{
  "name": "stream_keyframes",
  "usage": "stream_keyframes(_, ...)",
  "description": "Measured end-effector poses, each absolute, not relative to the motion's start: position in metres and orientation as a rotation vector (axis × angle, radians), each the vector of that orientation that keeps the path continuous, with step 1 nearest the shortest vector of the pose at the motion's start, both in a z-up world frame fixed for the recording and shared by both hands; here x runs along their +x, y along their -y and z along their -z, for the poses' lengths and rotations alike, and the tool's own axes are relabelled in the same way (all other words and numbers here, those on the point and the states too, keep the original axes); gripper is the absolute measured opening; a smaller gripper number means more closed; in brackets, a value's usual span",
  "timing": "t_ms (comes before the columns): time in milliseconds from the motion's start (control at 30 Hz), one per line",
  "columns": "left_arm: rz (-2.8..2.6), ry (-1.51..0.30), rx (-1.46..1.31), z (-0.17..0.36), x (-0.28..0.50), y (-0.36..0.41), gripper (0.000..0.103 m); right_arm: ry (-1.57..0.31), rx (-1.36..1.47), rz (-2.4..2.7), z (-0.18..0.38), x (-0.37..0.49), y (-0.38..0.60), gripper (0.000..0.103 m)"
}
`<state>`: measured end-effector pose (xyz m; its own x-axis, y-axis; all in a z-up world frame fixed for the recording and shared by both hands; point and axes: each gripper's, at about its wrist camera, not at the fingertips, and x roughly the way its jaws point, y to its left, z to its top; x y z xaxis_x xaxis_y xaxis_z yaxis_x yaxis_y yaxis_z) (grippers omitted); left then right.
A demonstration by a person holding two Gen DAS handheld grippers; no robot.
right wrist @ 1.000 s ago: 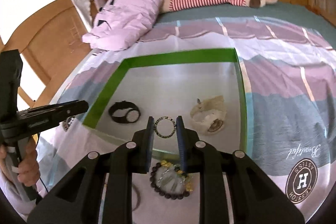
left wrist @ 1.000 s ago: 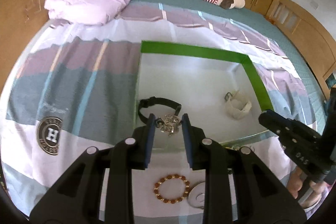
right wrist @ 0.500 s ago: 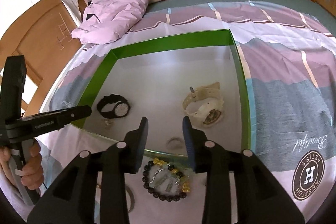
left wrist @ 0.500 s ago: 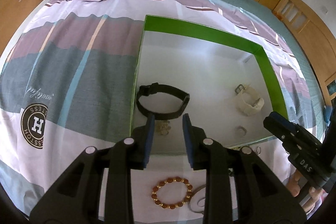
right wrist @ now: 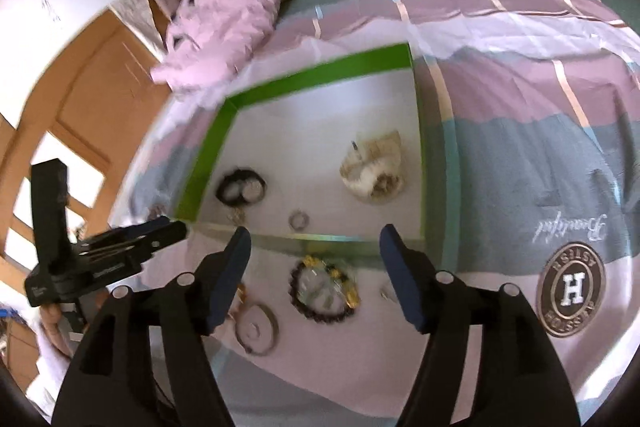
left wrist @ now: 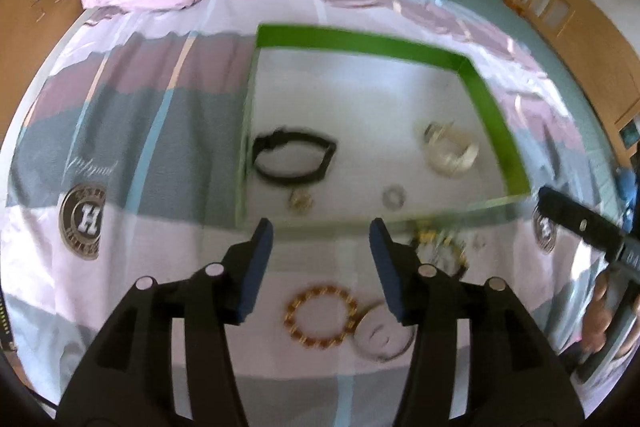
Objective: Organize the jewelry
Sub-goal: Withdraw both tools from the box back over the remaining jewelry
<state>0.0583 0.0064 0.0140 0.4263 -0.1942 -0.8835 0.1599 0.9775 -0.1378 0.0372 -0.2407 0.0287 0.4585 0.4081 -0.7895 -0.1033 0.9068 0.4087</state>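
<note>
- Green-walled box (left wrist: 490, 115), white floor, open, lying beyond both tongs.
- Black watch (left wrist: 294, 161) and cream watch (left wrist: 450, 151) rest inside, well apart.
- Small gold charm (left wrist: 300, 201) and little ring (left wrist: 394, 195) lie on the box floor near its closest wall.
- Amber bead bracelet (left wrist: 320, 311) and silver bangle (left wrist: 382, 335) lie between the left tongs' fingers.
- Dark bead bracelet (right wrist: 322, 289) lies between the right tongs' fingers.
</note>
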Motion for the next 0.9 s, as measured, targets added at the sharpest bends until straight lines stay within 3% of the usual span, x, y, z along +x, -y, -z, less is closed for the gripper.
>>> stream_keyframes(133,0.186,-1.173,0.014,0.003,0.051,-0.016,0.051,-1.162,0.254,-0.414,-0.009,0.032,0.212,0.065)
stream_keyframes(200,0.172,-1.204,0.006,0.012,0.052,-0.019,0.051,-1.198,0.254,-0.458,0.005,0.033,0.200,0.045)
stream_keyframes(233,0.170,-1.216,0.002,0.015,0.054,-0.020,0.051,-1.208,0.246,-0.446,0.010,0.034,0.198,0.044)
stream_keyframes(600,0.171,-1.269,0.023,0.030,0.053,-0.014,0.052,-1.200,0.211,-0.246,0.046,0.051,0.200,0.042)
stream_keyframes(633,0.170,-1.275,0.026,0.032,0.052,-0.014,0.052,-1.209,0.212,-0.255,0.048,0.052,0.199,0.038)
stream_keyframes(667,0.168,-1.285,0.030,0.034,0.052,-0.014,0.052,-1.219,0.219,-0.263,0.050,0.052,0.199,0.023)
stream_keyframes(700,0.166,-1.291,0.032,0.036,0.052,-0.014,0.052,-1.239,0.220,-0.268,0.052,0.052,0.199,0.015)
stream_keyframes(833,0.151,-1.302,0.037,0.038,0.052,-0.017,0.061,-1.288,0.193,-0.316,0.044,0.045,0.194,0.011)
stream_keyframes(900,0.147,-1.300,0.040,0.037,0.052,-0.018,0.061,-1.324,0.169,-0.372,0.038,0.036,0.190,0.011)
